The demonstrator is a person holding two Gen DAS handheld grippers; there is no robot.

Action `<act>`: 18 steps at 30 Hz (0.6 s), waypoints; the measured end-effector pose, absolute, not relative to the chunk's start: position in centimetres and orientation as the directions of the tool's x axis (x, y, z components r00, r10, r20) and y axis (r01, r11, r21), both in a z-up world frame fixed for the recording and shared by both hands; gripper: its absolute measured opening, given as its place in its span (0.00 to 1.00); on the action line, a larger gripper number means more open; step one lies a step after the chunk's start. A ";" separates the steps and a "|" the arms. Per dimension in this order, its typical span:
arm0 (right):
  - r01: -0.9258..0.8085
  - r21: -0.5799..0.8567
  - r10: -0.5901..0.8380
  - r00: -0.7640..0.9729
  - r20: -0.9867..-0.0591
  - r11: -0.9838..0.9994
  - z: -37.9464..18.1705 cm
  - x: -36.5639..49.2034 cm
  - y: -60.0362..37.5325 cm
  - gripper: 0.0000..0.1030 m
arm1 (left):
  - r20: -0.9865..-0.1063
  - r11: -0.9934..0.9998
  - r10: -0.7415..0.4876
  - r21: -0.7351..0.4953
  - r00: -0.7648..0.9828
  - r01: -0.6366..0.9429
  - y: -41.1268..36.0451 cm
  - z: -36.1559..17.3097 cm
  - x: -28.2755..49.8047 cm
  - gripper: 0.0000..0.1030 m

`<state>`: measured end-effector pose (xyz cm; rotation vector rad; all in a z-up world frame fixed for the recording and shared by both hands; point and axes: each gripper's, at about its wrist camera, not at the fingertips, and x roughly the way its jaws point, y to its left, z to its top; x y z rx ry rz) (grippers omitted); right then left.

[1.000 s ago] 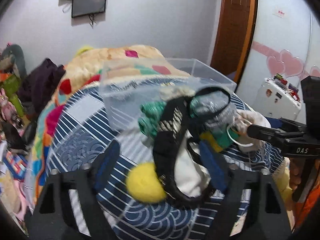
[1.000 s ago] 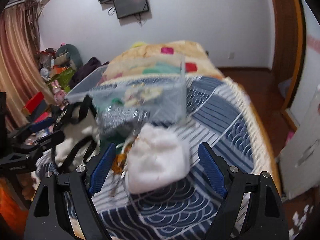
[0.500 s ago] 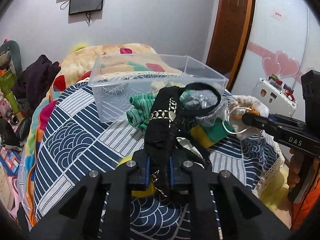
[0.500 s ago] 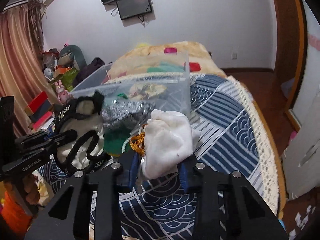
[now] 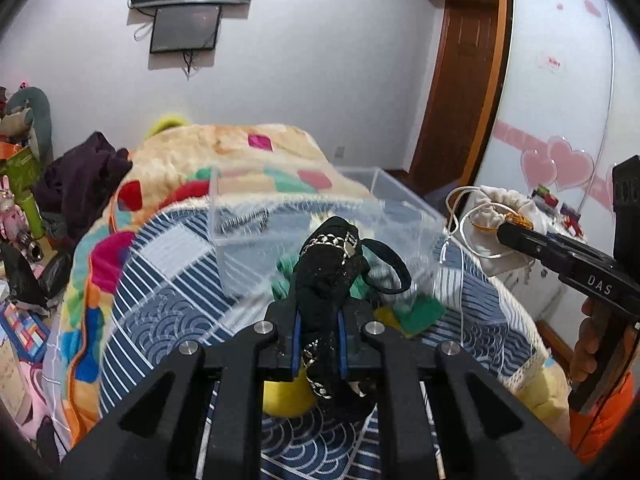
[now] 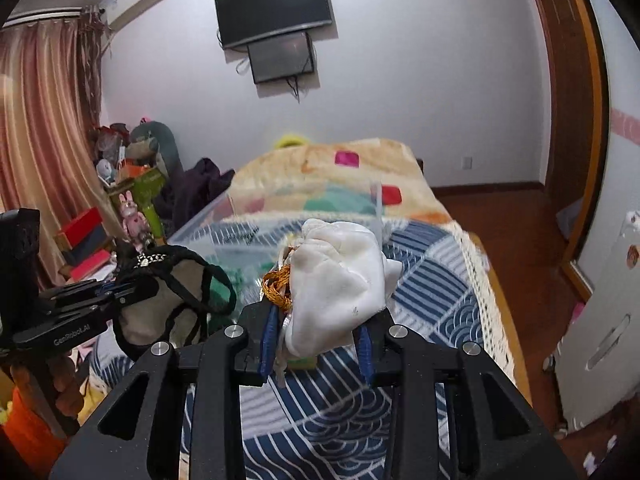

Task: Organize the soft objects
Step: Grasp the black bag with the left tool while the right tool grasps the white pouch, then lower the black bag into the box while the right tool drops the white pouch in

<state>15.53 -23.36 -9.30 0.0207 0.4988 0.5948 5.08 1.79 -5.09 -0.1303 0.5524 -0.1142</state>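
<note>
While clamped: black bag [image 5: 326,280], white pouch [image 6: 340,280]

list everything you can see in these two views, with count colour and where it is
black bag with chain: 1, black and cream, lifted in the left gripper
drawstring pouch: 1, white with gold cord, lifted in the right gripper
clear bin: 1, transparent, on the bed ahead of both grippers
green cloth: 1, green, on the bed beside the bin
yellow soft object: 1, yellow, on the bed under the left gripper
bedspread: 1, navy and white pattern, over the bed
blanket: 1, cream with coloured patches, far end of bed
screens: 2, black, on the wall
left gripper: 1, black with blue pads, shut
right gripper: 1, black with blue pads, shut
</note>
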 end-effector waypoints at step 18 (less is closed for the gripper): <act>-0.564 0.122 0.569 0.754 -0.327 0.817 -5.4 18.9 -19.7 0.29 | -0.352 0.994 -0.054 -0.104 0.934 0.019 2.7 1.5 9.3 0.12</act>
